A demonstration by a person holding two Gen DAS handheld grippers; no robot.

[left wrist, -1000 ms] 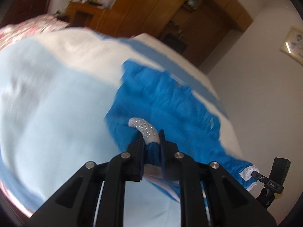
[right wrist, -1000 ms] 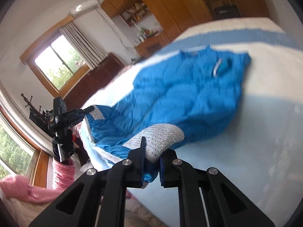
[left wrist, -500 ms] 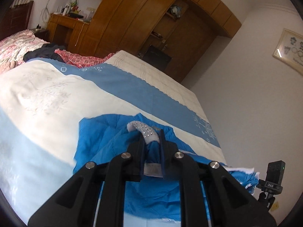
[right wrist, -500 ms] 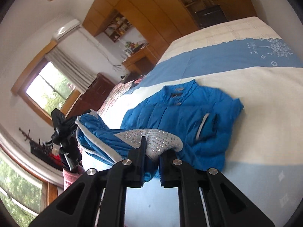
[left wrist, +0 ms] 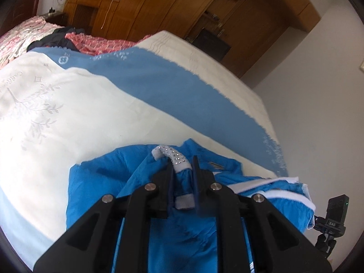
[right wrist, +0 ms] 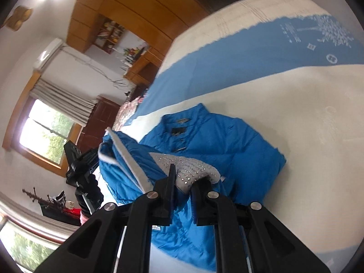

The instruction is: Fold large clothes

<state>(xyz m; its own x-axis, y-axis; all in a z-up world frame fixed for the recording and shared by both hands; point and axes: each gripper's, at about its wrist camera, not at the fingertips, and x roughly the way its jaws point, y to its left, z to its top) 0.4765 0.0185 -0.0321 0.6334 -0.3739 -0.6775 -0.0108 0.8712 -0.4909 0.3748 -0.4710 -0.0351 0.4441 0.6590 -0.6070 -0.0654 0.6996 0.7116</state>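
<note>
Jacket (right wrist: 211,136): blue padded one, lying on the bedspread (right wrist: 307,104), lower part lifted
Left gripper (left wrist: 183,170): pinching its grey studded trim (left wrist: 175,157)
Right gripper (right wrist: 184,177): clamped on the studded panel (right wrist: 191,166)

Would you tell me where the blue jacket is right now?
The blue jacket lies on the bed, on its white band below the blue stripe, with both grippers pinching its studded grey trim.

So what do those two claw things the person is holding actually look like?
Both look alike. The left gripper and the right gripper are matte black plastic. Each has two flat, narrow fingers on angular linkage arms with triangular cut-outs, joined by round silver pins. No cables, markings or sleeves show in either view.
</note>
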